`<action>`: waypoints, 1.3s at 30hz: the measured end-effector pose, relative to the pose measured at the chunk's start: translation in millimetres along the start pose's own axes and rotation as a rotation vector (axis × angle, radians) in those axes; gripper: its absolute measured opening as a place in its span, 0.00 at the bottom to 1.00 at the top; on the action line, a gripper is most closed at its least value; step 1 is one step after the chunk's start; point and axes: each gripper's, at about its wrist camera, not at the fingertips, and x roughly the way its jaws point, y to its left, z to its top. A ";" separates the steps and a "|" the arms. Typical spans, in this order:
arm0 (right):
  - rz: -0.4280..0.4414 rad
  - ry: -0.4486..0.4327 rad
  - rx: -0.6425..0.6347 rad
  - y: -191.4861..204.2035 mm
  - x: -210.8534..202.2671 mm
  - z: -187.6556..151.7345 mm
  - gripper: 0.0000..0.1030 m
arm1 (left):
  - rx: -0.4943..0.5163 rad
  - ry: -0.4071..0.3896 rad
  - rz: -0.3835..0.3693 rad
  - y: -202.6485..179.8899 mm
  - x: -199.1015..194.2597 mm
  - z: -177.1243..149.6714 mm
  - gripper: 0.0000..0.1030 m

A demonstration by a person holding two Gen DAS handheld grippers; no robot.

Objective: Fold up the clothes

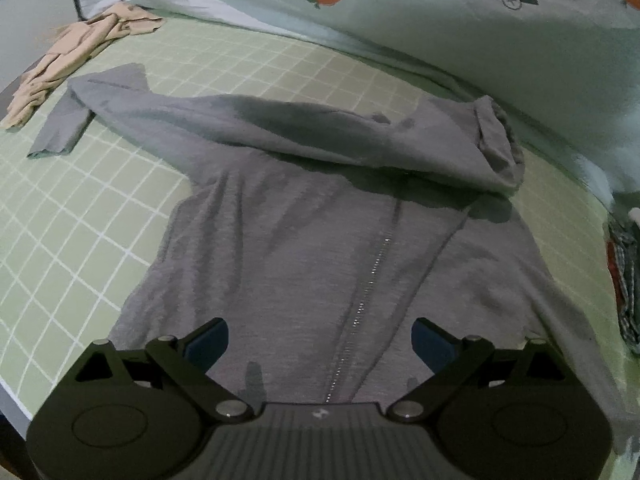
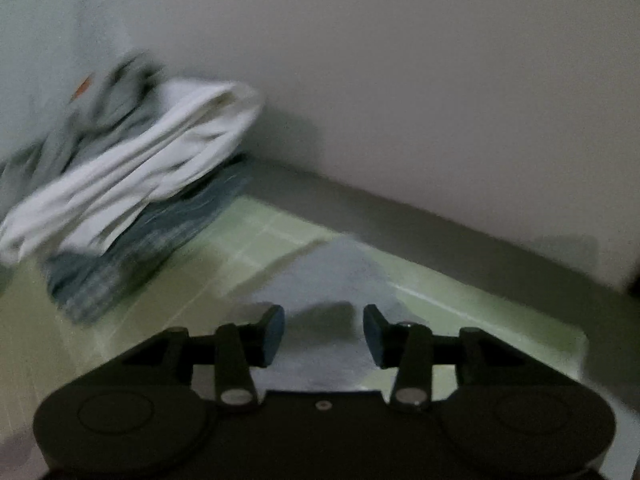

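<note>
A grey zip-up hoodie [image 1: 304, 240] lies spread on the green checked bed sheet [image 1: 80, 200], zipper [image 1: 368, 288] up. One sleeve [image 1: 280, 124] is folded across the top, its cuff [image 1: 500, 148] at the right. My left gripper [image 1: 320, 340] is open and empty, just above the hoodie's lower part. My right gripper [image 2: 324, 332] is open and empty above a grey sleeve end [image 2: 340, 280] lying on the sheet near the wall. That view is blurred.
A crumpled beige garment [image 1: 76, 56] lies at the far left. A light quilt with a carrot print [image 1: 400, 12] is bunched along the back. White and blue-checked clothes [image 2: 132, 172] are piled by the wall [image 2: 400, 80]. The mattress edge [image 2: 576, 340] is at the right.
</note>
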 end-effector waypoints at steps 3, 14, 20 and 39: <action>-0.015 0.052 0.099 -19.5 8.2 -9.6 0.44 | -0.002 0.011 -0.001 -1.1 2.9 1.0 0.95; -0.018 0.035 -0.051 10.1 11.4 -13.6 0.10 | 0.053 0.009 -0.024 -15.6 6.4 1.5 0.95; -0.005 -0.250 -0.116 20.9 -89.6 3.9 0.08 | 0.043 0.016 -0.015 -12.6 9.0 4.1 0.95; -0.187 0.102 -0.032 -28.0 -53.6 -69.3 0.15 | 0.026 -0.052 -0.063 19.8 -16.9 -1.9 0.95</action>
